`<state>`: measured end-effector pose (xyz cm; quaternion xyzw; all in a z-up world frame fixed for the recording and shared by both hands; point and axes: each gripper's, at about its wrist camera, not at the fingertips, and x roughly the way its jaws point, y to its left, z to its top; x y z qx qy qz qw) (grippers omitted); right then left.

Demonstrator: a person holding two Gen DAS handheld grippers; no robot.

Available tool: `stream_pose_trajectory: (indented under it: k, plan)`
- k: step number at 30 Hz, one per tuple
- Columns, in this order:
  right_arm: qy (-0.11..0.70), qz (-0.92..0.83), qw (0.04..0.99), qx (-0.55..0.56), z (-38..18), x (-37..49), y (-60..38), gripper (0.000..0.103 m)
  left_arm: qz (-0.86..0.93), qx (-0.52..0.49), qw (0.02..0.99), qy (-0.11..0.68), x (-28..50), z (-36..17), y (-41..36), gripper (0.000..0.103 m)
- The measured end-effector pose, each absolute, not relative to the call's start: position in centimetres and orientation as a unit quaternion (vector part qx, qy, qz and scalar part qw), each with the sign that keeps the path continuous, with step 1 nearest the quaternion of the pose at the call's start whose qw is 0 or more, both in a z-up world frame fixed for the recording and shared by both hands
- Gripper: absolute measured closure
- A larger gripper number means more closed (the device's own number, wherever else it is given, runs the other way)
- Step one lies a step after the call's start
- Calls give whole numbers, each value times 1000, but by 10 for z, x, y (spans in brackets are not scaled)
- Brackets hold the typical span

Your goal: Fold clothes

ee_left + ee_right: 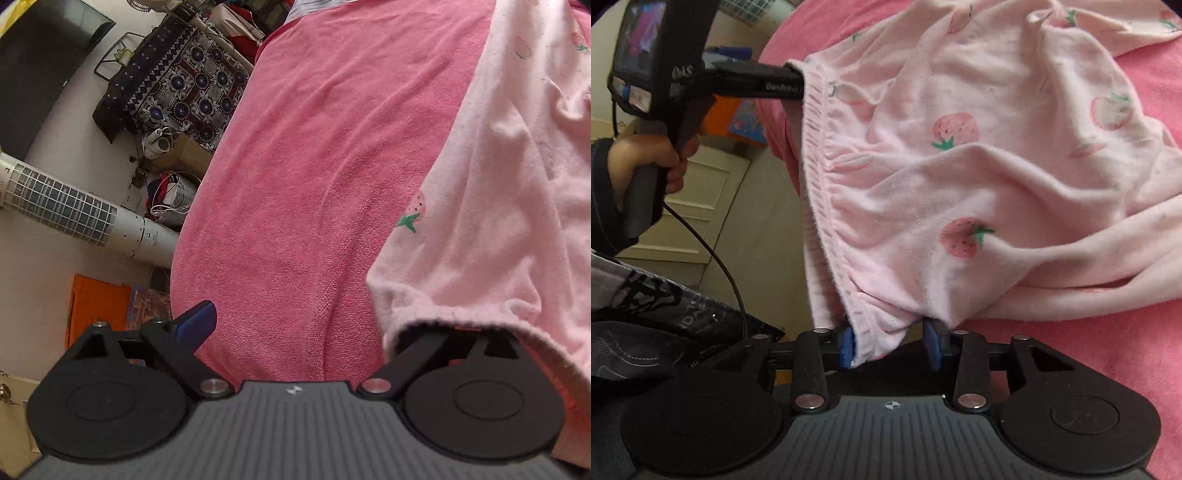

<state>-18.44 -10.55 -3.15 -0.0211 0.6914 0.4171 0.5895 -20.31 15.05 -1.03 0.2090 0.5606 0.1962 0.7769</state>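
We see the right hand-held gripper [891, 345] half open around the pink garment's [960, 177] waistband, unpinched; left hand-held gripper [332, 325] wide open, waistband draped over one finger. We should lay it flat on the bed [314, 166].

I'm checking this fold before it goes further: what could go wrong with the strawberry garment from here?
1. The right gripper has its jaws apart around the waistband, so the cloth could drop out.
2. The left gripper is open too, with the waistband only hooked over one finger; it might slide off.
3. The garment lies bunched on the pink towel, so a fold may trap creases.
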Motion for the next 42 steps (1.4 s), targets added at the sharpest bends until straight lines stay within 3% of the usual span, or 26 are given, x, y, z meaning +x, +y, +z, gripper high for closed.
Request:
stream_pose_trajectory:
  k: [2, 7, 14, 18, 24, 25, 26, 27, 28, 29, 30, 38, 42]
  plan:
    - [678, 428, 597, 4, -11, -148, -134, 27, 205, 196, 777, 562, -205, -14, 154, 6]
    - [633, 398, 662, 64, 44, -33, -214, 16, 229, 175, 778, 558, -209, -19, 157, 2]
    - [528, 134, 839, 11, 38, 153, -248, 15, 262, 151, 775, 556, -209, -24, 156, 0]
    - [484, 57, 873, 8, 3, 236, -231, 15, 277, 142, 769, 558, -208, -25, 154, 0]
    - [505, -5, 863, -5, -53, 324, -193, 15, 302, 136, 759, 561, -204, -26, 153, 0]
    - [519, -17, 854, -23, -64, 333, -185, 16, 307, 138, 756, 562, -203, -26, 152, 0]
    - [535, -27, 844, -41, -77, 340, -179, 27, 312, 140, 753, 562, -202, -26, 153, 0]
    - [529, -31, 847, -47, -80, 341, -176, 30, 318, 142, 750, 562, -201, -25, 154, 0]
    - [515, -33, 855, -47, -78, 338, -175, 43, 326, 145, 749, 559, -200, -22, 154, 0]
    - [501, -34, 864, -43, -72, 336, -177, 78, 334, 146, 747, 555, -200, -19, 153, 0]
    - [488, -36, 871, -38, -64, 333, -180, 83, 343, 148, 747, 550, -200, -14, 153, 0]
    - [347, 17, 937, -39, 32, 303, -197, 85, 409, 179, 758, 475, -181, 60, 167, 0]
    - [325, 46, 944, -37, 48, 325, -169, 84, 407, 155, 757, 486, -159, 60, 205, 0]
